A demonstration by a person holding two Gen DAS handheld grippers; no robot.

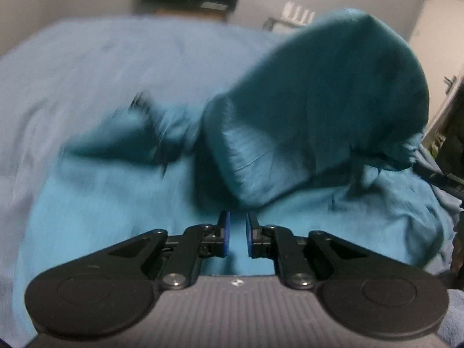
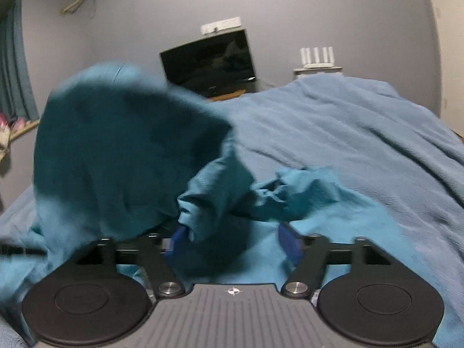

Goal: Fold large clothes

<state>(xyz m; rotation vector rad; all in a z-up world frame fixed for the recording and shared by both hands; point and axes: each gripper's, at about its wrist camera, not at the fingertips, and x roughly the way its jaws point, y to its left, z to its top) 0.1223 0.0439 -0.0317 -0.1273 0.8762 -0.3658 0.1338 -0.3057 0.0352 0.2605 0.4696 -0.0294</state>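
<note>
Your left gripper (image 1: 235, 233) has its blue pads (image 1: 225, 232) drawn nearly together with nothing between them, only a thin strip of teal cloth showing behind the gap. Your right gripper (image 2: 232, 239) stands with its jaws apart; a hanging fold of the teal garment (image 2: 130, 156) droops into the gap and brushes the left pad (image 2: 177, 239), but the pads do not press on it. The garment lies on the pale blue bedcover (image 2: 348, 121), part of it spread flat under both grippers and part billowed up in a dark mound, on the right in the left wrist view and on the left in the right wrist view. A bunched sleeve (image 2: 293, 194) trails to the right of the mound, just beyond the right gripper. Far behind, a dark monitor (image 2: 208, 61) sits by the wall, with a white router (image 2: 317, 56) to its right. No containers show in either view.
</note>
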